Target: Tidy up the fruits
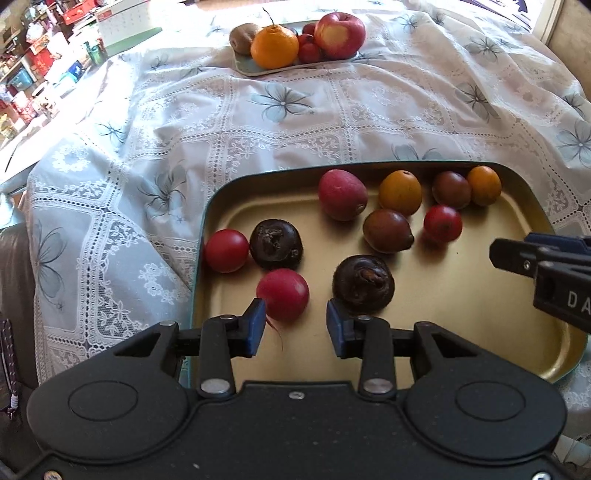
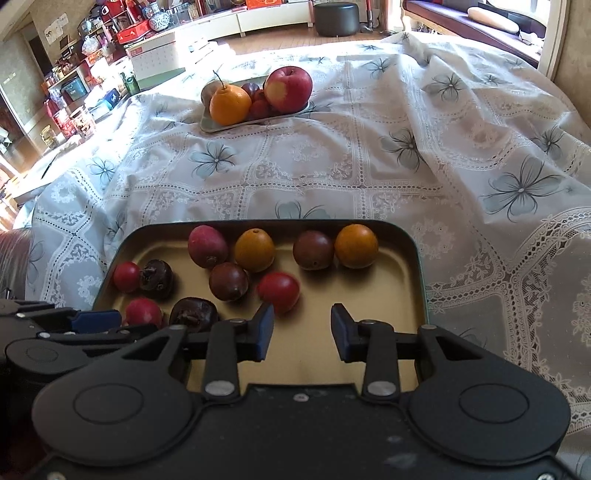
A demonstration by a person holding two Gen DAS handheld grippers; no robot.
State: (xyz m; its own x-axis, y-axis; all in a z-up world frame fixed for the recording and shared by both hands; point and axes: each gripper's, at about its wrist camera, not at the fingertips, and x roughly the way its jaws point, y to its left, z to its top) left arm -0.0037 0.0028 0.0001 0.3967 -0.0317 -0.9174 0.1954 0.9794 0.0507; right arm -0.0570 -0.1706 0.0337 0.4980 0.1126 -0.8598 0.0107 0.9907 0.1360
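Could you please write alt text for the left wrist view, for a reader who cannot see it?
The open left gripper hovers low over a gold tray of small fruits, a red one beside its left fingertip. The right gripper enters from the right edge. Farther back on the floral tablecloth, a plate holds an apple and an orange.

Ten small red, orange and dark fruits (image 1: 400,192) loose in gold tray (image 1: 480,295), larger fruits (image 1: 274,47) heaped on far plate (image 1: 247,66)

The left gripper (image 1: 296,321) is hovering low with its jaws spread apart, gripping nothing. The right gripper (image 2: 302,326) is hovering just to its right, pointing the same way, jaws likewise standing apart and empty.
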